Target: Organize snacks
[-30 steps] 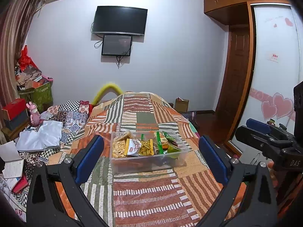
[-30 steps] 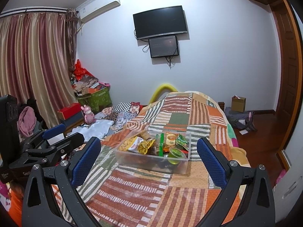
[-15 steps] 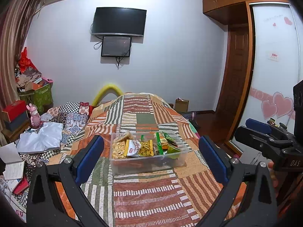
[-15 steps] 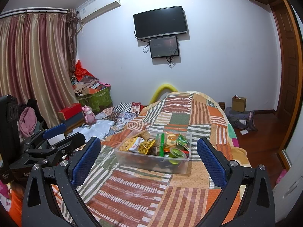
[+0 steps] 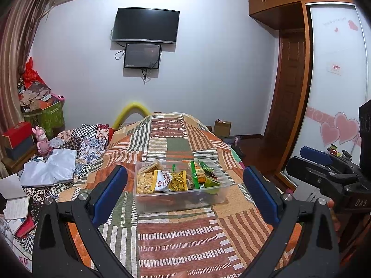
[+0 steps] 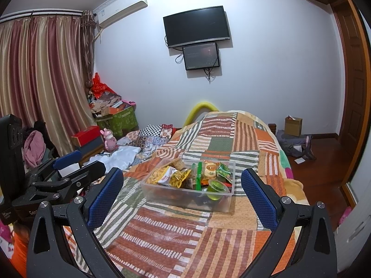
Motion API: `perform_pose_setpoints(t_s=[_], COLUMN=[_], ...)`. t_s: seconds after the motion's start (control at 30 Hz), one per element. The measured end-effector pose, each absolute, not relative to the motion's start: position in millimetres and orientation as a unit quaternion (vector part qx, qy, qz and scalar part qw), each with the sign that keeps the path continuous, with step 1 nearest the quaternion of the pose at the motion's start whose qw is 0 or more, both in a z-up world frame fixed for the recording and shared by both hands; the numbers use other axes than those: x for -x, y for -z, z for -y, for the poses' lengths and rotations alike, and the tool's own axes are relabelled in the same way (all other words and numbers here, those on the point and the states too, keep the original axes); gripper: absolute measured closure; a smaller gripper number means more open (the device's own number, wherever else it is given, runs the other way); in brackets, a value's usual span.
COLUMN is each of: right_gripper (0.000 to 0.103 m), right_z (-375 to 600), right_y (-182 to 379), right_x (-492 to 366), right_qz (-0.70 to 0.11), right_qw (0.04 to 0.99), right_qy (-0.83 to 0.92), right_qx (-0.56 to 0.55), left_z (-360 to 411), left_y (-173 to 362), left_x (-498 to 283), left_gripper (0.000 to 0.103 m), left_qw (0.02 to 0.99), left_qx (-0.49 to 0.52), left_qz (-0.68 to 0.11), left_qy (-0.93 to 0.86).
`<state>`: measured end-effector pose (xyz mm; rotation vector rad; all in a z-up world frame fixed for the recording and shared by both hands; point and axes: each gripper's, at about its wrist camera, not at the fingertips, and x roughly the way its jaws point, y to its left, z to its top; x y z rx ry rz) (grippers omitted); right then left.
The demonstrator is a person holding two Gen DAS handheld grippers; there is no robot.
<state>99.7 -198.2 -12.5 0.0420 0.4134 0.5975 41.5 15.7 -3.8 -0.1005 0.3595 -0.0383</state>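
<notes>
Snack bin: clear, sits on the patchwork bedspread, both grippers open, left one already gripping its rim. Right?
Not quite. The left gripper grips nothing: the left wrist view shows its fingers spread wide, short of the bin. The rest holds: clear bin on the bedspread, right gripper open too.

"DAS" is read on the right gripper (image 5: pixel 324 162) body in the left view; all other lettering is found illegible.
</notes>
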Motion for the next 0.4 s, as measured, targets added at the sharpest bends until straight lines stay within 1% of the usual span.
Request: perform_pose_setpoints(t_s=[0.4], right_gripper=[0.002], right_z=[195.2], right_y=[15.7], right_x=[-101.9], right_qz=[-0.209], right_qw=[0.933], right_qy=[-0.292], right_qx=[-0.02], left_z=[-15.5], left_y=[6.0], left_x=[-41.0], left_gripper=[0.002], left_qw=[0.981], left_qx=[0.048], left_qz=[-0.184], left_qy=[0.031])
